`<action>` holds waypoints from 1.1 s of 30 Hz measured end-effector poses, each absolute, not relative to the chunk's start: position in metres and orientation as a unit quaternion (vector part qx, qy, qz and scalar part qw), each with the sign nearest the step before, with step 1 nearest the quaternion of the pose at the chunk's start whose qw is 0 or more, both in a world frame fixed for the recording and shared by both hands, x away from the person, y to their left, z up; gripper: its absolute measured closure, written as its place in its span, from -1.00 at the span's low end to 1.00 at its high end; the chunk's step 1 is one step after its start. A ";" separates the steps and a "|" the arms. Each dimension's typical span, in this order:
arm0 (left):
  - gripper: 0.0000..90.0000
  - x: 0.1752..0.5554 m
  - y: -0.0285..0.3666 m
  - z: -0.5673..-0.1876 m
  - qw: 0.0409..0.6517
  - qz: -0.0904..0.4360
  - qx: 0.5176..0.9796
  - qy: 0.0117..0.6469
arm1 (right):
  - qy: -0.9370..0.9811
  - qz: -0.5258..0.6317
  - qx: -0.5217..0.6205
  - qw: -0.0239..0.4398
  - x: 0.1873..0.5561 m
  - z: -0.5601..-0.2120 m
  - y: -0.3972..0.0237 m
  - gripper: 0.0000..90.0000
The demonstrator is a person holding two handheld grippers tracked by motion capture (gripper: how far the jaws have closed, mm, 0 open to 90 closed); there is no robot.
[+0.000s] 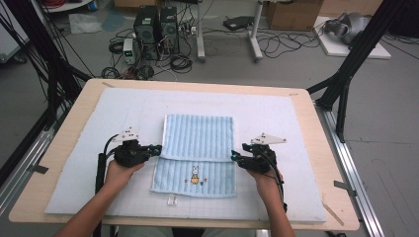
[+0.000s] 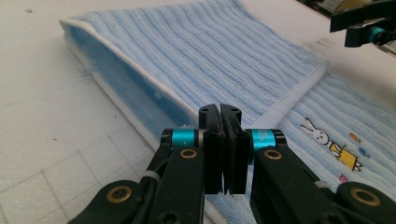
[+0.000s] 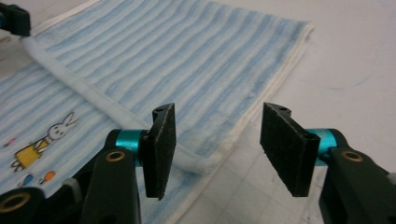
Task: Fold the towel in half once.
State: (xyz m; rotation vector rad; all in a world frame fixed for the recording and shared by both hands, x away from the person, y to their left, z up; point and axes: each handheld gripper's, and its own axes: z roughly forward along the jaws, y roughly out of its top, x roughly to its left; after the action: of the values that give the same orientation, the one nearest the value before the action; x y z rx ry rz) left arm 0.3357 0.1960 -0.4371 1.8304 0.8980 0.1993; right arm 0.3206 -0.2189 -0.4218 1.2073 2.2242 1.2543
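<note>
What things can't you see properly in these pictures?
- Whether the left tool pinches the towel: left gripper view, its shut jaws hide the towel's edge.
- The small white tag below the towel: high view, too small to read.
- The rabbit picture: right gripper view, the picture's edge cuts off its left side.

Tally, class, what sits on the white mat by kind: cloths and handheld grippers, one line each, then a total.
Towel: 1, light blue, striped, partly folded
Grippers: 2, left gripper and right gripper
Total: 3
</note>
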 end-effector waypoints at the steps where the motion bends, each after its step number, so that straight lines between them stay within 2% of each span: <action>1: 0.94 0.336 0.196 -0.437 0.518 0.083 0.765 0.374 | 0.785 0.435 0.414 0.152 0.321 -0.424 -0.216 0.01; 5: 0.94 0.336 0.196 -0.438 0.521 0.079 0.761 0.378 | 0.813 0.405 0.391 0.148 0.324 -0.434 -0.202 0.02; 6: 0.94 0.337 0.197 -0.438 0.521 0.077 0.762 0.378 | 0.818 0.394 0.392 0.146 0.325 -0.437 -0.199 0.10; 8: 0.94 0.337 0.198 -0.438 0.522 0.076 0.760 0.381 | 0.830 0.369 0.390 0.150 0.327 -0.444 -0.196 0.38; 9: 0.94 0.337 0.198 -0.439 0.522 0.075 0.759 0.381 | 0.831 0.369 0.383 0.162 0.327 -0.444 -0.196 0.60; 11: 0.95 0.336 0.199 -0.438 0.525 0.072 0.757 0.383 | 0.831 0.369 0.379 0.171 0.326 -0.441 -0.197 0.75; 21: 0.95 0.330 0.209 -0.432 0.549 0.049 0.737 0.390 | 0.824 0.398 0.363 0.178 0.311 -0.426 -0.200 0.77; 33: 0.94 0.290 0.217 -0.431 0.550 0.039 0.738 0.388 | 0.828 0.404 0.348 0.172 0.271 -0.419 -0.198 0.76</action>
State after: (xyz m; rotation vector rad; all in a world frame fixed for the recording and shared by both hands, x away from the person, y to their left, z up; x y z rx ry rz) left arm 0.2902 0.2167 -0.4313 1.7467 0.9187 0.0925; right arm 0.2705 -0.1980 -0.4189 0.9878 2.3513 1.1454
